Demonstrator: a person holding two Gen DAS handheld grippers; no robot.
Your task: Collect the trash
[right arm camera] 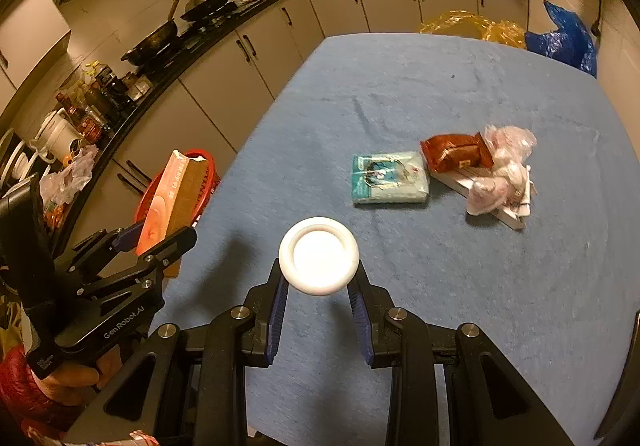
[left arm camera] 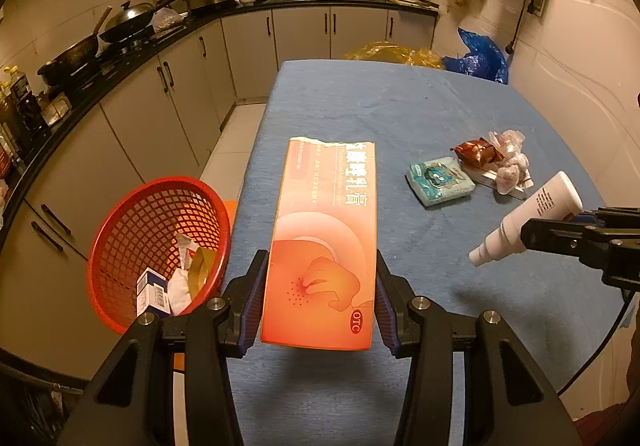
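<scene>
Left gripper [left arm camera: 322, 286] clamped on orange carton [left arm camera: 324, 242], held above blue table [left arm camera: 400, 114] edge, just beside red basket [left arm camera: 156, 246]. Basket already holding small box and crumpled paper. Right gripper [right arm camera: 319, 288] clamped on white bottle [right arm camera: 319, 255], raised over table. Remaining on cloth: teal tissue pack [right arm camera: 388, 178], brown wrapper [right arm camera: 456, 152], crumpled plastic [right arm camera: 502, 170], near each other.

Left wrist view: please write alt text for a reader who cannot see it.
The left tongs grip an orange medicine box above a blue table. A red basket with trash sits left; the right tongs hold a white bottle.
</scene>
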